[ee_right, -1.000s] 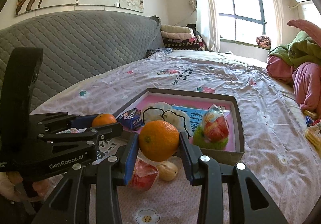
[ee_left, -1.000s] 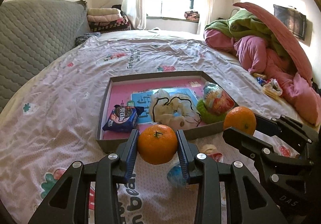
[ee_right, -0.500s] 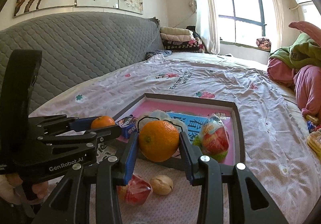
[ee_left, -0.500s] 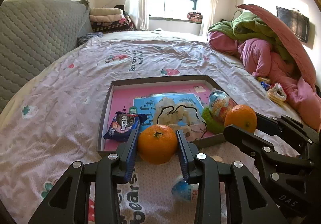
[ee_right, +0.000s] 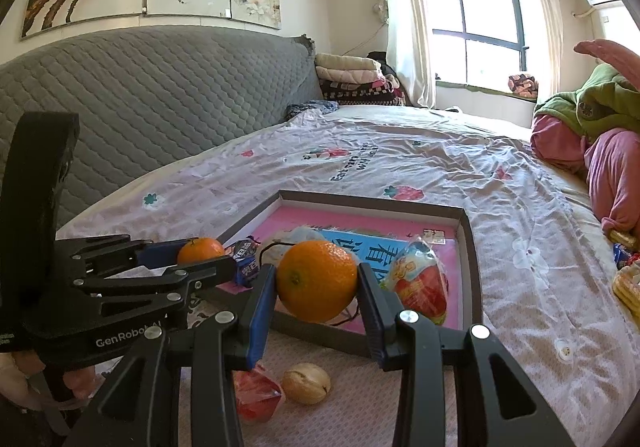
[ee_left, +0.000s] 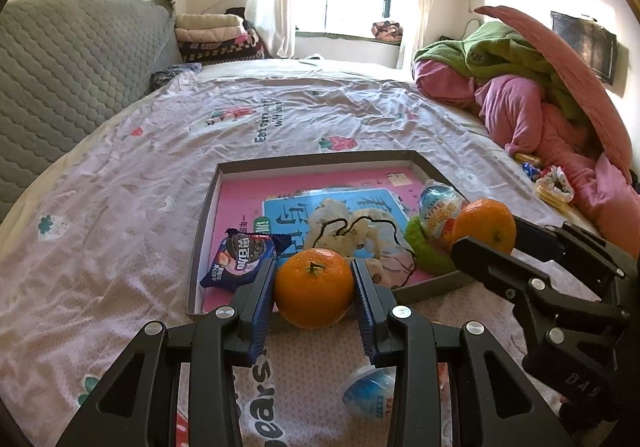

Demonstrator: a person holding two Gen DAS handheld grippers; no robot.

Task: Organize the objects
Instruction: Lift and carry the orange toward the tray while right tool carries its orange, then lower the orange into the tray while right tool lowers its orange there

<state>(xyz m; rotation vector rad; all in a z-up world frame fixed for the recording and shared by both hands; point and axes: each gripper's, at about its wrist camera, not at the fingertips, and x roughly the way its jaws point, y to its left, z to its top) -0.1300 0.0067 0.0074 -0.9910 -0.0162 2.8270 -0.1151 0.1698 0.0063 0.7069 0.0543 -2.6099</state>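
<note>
Left wrist view: black left gripper (ee_left: 315, 289) clamped on a round orange tangerine with a green stem (ee_left: 314, 287), blue-ribbed pads pressing both sides, held at the near edge of the shallow grey-rimmed cardboard tray with a pink floor (ee_left: 208, 215). Inside the tray, a dark blue cookie packet (ee_left: 240, 259) near the near-left corner, a crumpled white cloth with black cord (ee_left: 356, 231) mid-floor, a foil-wrapped chocolate egg (ee_left: 438, 207) on a green fuzzy piece (ee_left: 424, 251) by the right edge. Black right gripper (ee_left: 486, 229) at right, closed on a second round orange tangerine (ee_left: 486, 225). Right wrist view: right gripper (ee_right: 317, 281) squeezing its tangerine (ee_right: 317, 281) above the tray's near edge (ee_right: 474, 267); left gripper (ee_right: 200, 253) at left with its tangerine (ee_right: 200, 250). On the pink bedsheet (ee_right: 400, 151) before the tray, a tan walnut (ee_right: 306, 383) beside a red jelly cup (ee_right: 256, 393).
</note>
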